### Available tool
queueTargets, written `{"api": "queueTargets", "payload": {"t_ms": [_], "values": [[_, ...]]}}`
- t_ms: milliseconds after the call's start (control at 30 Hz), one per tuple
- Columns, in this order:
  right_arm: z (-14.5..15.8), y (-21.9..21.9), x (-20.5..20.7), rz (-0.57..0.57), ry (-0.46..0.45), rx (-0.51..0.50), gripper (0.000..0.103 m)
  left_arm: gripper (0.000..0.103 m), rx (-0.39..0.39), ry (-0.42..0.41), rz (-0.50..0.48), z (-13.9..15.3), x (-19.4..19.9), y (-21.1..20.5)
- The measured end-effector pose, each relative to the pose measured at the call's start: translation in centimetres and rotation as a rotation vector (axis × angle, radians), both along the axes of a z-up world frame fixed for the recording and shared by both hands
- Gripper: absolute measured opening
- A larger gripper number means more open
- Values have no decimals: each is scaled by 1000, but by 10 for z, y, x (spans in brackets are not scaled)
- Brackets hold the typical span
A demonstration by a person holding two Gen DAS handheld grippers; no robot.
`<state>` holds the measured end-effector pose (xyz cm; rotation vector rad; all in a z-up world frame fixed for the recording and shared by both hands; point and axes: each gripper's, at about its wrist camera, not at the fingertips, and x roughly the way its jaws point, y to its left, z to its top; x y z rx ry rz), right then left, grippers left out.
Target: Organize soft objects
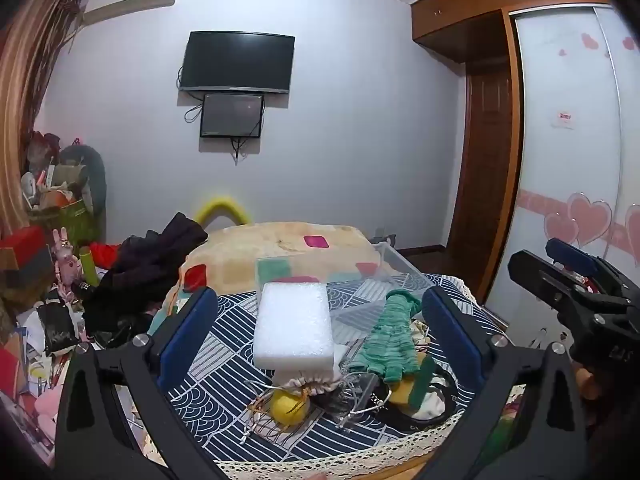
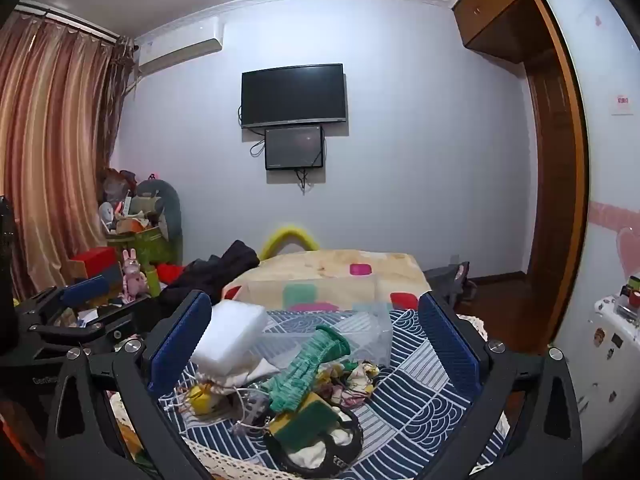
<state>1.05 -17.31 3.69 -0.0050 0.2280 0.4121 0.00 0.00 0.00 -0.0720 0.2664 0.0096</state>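
Both grippers stand wide apart, gripping nothing. Between the jaws of the left gripper (image 1: 320, 320), the white foam block (image 1: 294, 326) lies left of centre, resting on a drawstring pouch (image 1: 310, 384), with the green knit piece (image 1: 394, 338) toward the right jaw. Seen from the right gripper (image 2: 316, 336), the foam sits just beside the left jaw and the knit piece near the middle. Everything lies on a navy patterned cloth (image 2: 420, 376), a clear plastic box (image 2: 360, 320) behind; beyond, a black screen (image 2: 294, 96) hangs on a pale wall.

Both hand-held grippers — left hand-held gripper (image 1: 320, 320), right hand-held gripper (image 2: 316, 328) — wide apart, empty.
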Motion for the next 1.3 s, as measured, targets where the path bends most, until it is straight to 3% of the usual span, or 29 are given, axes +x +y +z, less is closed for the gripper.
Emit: {"api": "queueTargets", "payload": {"t_ms": [1300], "values": [[1, -5, -2, -7, 17, 32, 103, 103, -33, -8, -8, 3, -6, 3]]}}
